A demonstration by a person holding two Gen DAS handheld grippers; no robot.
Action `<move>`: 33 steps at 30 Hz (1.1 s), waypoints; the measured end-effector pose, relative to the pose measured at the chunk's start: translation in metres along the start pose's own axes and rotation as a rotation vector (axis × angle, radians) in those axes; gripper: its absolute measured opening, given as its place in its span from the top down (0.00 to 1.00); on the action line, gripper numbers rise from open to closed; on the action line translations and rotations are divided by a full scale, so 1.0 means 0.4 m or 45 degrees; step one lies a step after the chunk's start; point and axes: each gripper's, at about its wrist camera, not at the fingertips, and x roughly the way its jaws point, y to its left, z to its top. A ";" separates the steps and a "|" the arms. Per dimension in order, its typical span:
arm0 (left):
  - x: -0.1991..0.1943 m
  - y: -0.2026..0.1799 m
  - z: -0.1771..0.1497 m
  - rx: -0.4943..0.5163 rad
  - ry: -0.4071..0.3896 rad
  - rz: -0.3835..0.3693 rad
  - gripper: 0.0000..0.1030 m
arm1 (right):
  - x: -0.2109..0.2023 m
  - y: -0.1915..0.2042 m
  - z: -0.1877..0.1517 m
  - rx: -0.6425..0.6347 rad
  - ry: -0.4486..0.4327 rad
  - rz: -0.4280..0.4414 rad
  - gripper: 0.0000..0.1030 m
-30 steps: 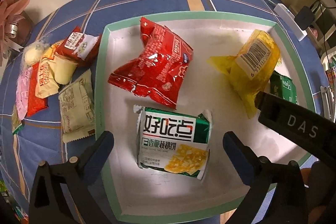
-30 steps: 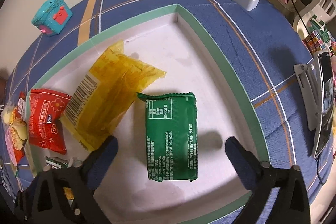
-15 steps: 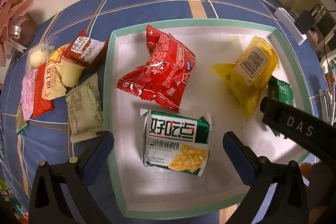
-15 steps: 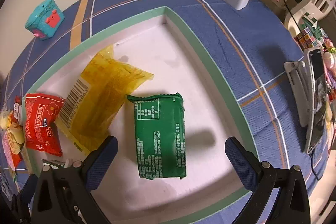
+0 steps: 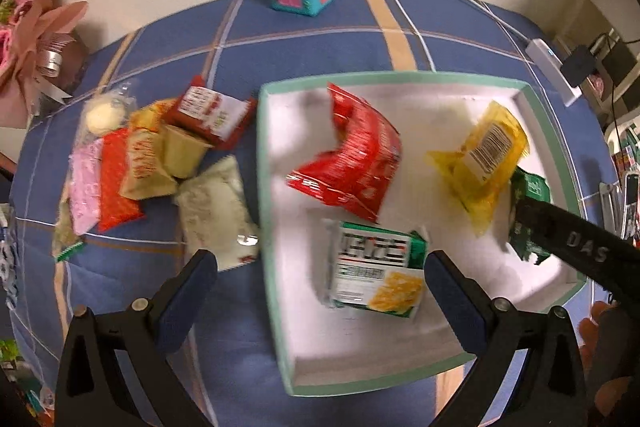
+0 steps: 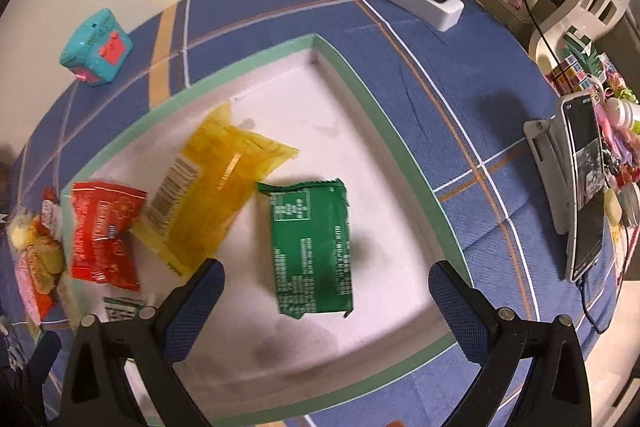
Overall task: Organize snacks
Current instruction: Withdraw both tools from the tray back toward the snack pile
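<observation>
Snack pile point(image 5: 160, 163) sits on the blue checked cloth point(image 5: 320, 39), just left of the green-rimmed tray point(image 5: 264, 187); nearest loose piece is a pale white packet point(image 5: 216, 211) lying right beside the tray's left wall. Already in the tray: red bag point(image 5: 356, 163), yellow bag point(image 5: 484, 159), green-white cracker pack point(image 5: 376, 271), dark green packet point(image 6: 312, 247). Left gripper point(image 5: 320, 287) empty, jaws spread wide, hovering over the tray's left wall. Right gripper point(image 6: 324, 291) also empty and wide open, above the dark green packet. Likely step: left one fetches another snack from the pile. To do it well: centre on the pale packet, come down flat, pinch across its short width, lift clear of the wall, drop in bare tray space. Left view blurred.
</observation>
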 end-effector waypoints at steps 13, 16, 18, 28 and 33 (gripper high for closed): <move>-0.004 0.204 -0.020 -0.259 -0.037 0.091 0.00 | -0.110 0.124 -0.018 -0.103 -0.120 0.042 0.00; 0.003 0.260 -0.034 -0.321 -0.023 0.135 0.00 | -0.110 0.181 -0.039 -0.162 -0.110 0.055 0.00; 0.004 0.297 -0.041 -0.358 -0.017 0.153 0.00 | -0.109 0.222 -0.055 -0.193 -0.102 0.067 0.00; -0.009 0.484 -0.082 -0.553 -0.020 0.197 0.00 | -0.089 0.423 -0.139 -0.372 -0.045 0.157 0.00; -0.020 0.577 -0.104 -0.655 -0.030 0.223 0.00 | -0.087 0.489 -0.171 -0.413 -0.031 0.198 0.00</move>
